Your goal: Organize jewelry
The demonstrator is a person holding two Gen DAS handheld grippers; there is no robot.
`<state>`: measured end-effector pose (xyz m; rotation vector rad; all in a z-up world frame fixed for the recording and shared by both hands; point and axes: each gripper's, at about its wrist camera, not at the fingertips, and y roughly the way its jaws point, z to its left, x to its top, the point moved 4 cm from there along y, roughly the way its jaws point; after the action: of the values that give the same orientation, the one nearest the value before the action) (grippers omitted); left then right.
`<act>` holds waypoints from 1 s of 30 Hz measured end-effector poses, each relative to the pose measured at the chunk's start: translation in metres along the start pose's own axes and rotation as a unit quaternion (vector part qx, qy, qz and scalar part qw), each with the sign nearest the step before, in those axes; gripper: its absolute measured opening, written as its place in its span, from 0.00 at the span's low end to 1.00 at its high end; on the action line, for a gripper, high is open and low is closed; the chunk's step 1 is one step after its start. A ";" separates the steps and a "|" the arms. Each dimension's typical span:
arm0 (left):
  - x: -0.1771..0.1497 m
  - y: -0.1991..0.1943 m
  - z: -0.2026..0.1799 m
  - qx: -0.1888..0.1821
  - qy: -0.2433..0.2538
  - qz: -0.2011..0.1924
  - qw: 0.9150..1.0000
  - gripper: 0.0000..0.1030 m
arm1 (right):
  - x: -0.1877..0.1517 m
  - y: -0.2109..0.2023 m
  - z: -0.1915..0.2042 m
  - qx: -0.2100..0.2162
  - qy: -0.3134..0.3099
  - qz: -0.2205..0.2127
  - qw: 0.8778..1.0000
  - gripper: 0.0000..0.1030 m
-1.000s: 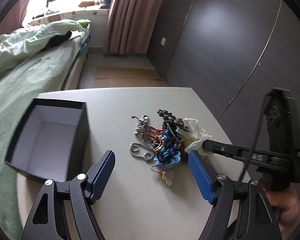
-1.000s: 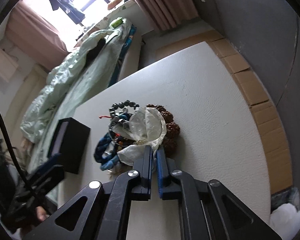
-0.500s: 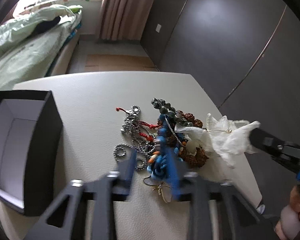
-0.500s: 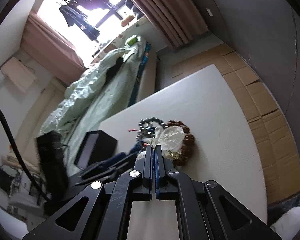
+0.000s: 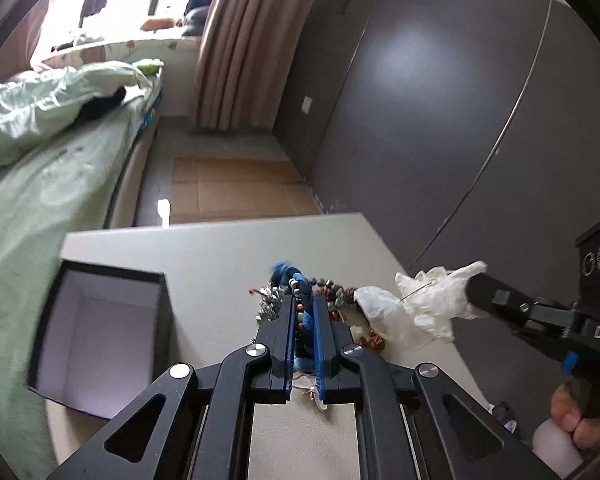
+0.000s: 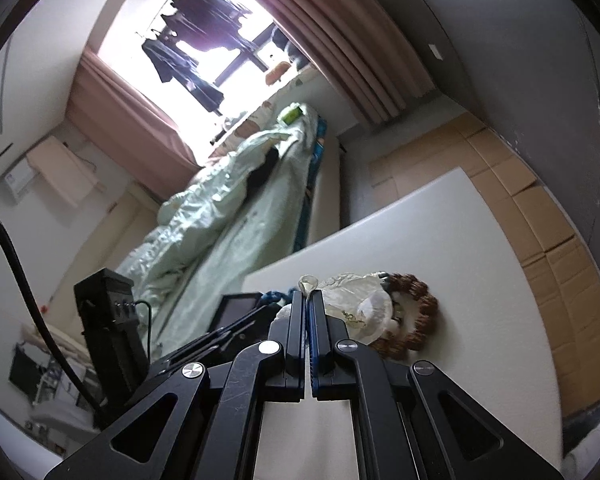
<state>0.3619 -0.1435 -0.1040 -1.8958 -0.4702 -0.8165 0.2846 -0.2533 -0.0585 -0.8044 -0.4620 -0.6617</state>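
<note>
The box [image 5: 100, 332] on the table [image 5: 228, 248] holds nothing yet, so sorting has barely begun. The left gripper [image 5: 303, 320] has just clamped on the blue cord bracelet [image 5: 300, 300] in the jewelry pile [image 5: 320, 304] — the right gripper [image 6: 309, 308] pinches the white plastic bag [image 6: 356, 300], pulling it off the heap.

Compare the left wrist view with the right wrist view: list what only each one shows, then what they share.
Only the left wrist view: the inside of the open black box, the blue beaded piece clamped in the left gripper, and the dark wardrobe.
Only the right wrist view: the full ring of the brown bead bracelet.
Both: the white pouch pinched by the right gripper, the table, the bed.
</note>
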 end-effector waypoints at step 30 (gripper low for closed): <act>0.019 -0.138 0.100 0.053 -0.059 -0.093 0.992 0.08 | -0.022 0.113 0.148 0.094 -0.073 0.112 0.987 0.03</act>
<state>0.3215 0.0073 -0.0317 -1.8262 -0.7587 -0.7872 0.3286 -0.0718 -0.0380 -0.7154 -0.5483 -0.3454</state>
